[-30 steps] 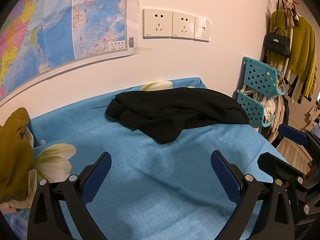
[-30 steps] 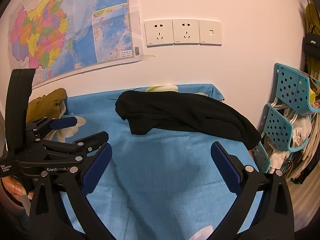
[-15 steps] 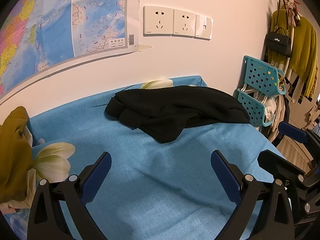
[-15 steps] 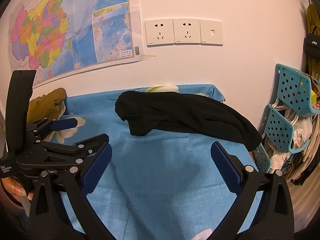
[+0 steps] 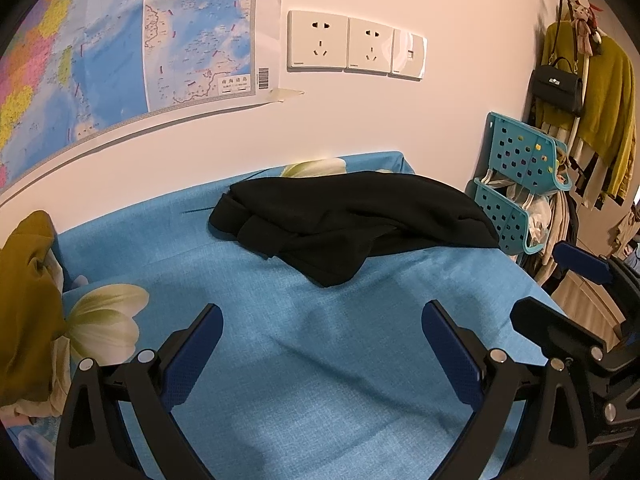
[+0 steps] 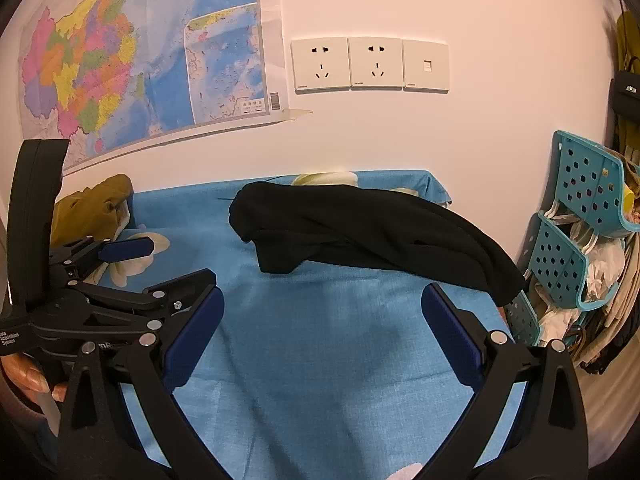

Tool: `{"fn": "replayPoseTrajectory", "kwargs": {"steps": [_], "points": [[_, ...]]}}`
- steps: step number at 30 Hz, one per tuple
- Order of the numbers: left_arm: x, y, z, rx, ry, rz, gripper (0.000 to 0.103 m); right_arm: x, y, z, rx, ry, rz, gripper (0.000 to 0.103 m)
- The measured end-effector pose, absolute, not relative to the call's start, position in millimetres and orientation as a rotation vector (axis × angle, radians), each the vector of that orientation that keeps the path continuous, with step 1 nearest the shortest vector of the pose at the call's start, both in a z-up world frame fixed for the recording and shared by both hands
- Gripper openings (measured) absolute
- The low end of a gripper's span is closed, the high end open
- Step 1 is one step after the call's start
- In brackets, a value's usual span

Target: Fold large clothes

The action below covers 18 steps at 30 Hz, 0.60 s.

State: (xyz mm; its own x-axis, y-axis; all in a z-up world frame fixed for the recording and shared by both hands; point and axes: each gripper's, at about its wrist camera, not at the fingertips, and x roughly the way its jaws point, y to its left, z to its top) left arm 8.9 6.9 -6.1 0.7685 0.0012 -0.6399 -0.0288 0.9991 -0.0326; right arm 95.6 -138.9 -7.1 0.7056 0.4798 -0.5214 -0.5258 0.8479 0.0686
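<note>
A black garment (image 5: 352,220) lies crumpled at the far side of the blue-covered table (image 5: 312,360), near the wall; it also shows in the right wrist view (image 6: 372,236), one end hanging over the table's right edge. My left gripper (image 5: 322,328) is open and empty above the bare cloth, short of the garment. My right gripper (image 6: 322,320) is open and empty too, beside the left one (image 6: 132,264), which shows at its left.
An olive garment (image 5: 24,304) is heaped at the table's left end. A teal plastic rack (image 5: 520,184) with clothes stands right of the table. Hanging clothes and a black bag (image 5: 556,88) are at far right. The wall with a map (image 6: 140,64) and sockets is behind.
Both grippers have tilted or risen very slightly, so the garment sits a little lower in view. Neither has closed or touched anything.
</note>
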Motion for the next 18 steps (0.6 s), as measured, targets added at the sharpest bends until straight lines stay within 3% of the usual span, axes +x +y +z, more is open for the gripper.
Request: {"fn": "replayPoseTrajectory", "kwargs": {"steps": [18], "points": [[46,35,-20,-0.079,0.761,0.075,0.096,155,-97,-13,-0.257,0.583,0.614,0.097]]}}
